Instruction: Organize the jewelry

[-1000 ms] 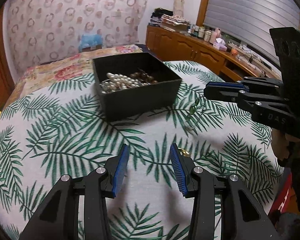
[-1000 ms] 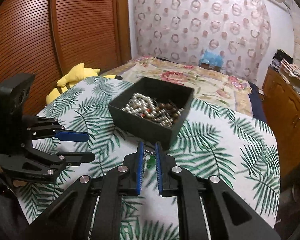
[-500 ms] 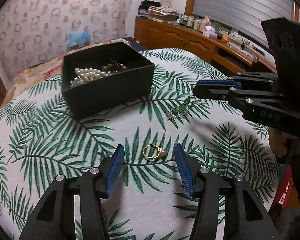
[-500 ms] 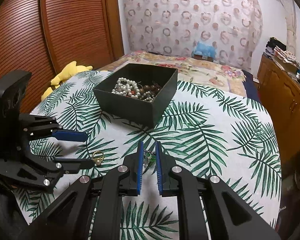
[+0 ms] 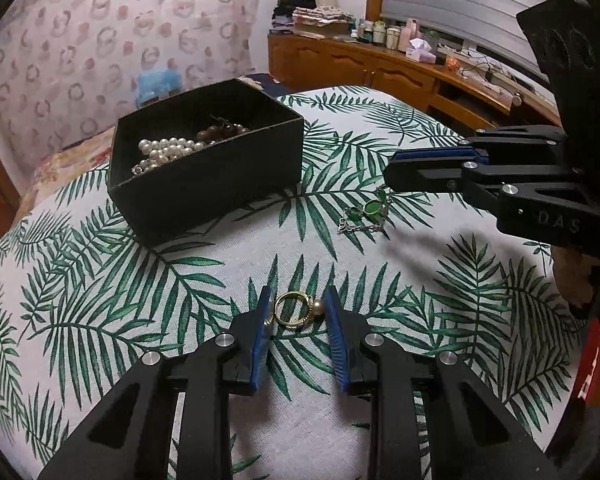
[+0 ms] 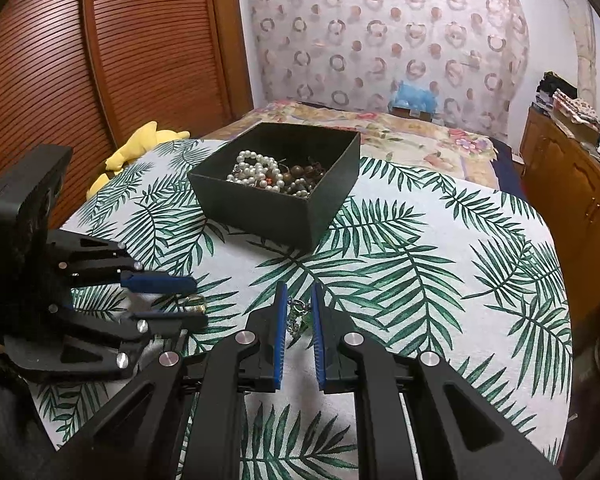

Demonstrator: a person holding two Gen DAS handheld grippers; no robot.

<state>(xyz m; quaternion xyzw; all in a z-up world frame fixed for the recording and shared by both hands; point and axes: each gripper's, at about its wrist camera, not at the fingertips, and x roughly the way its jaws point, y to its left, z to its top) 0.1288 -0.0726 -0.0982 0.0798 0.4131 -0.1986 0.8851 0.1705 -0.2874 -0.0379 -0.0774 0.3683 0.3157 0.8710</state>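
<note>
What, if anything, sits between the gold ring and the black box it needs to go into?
Nothing visible. Bare leaf-print cloth lies between the gold ring and the open-topped black box. The green bracelet lies off to the side.

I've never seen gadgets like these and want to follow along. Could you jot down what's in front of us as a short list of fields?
surface: table under a palm-leaf cloth
box: black open box, far side of the cloth
box contents: pearl strand and brown beads
left gripper: jaws closing around a gold ring lying on the cloth
right gripper: shut on a green-stone chain, part of it trailing on the cloth
left to do: ring and chain are not yet in the box
</note>
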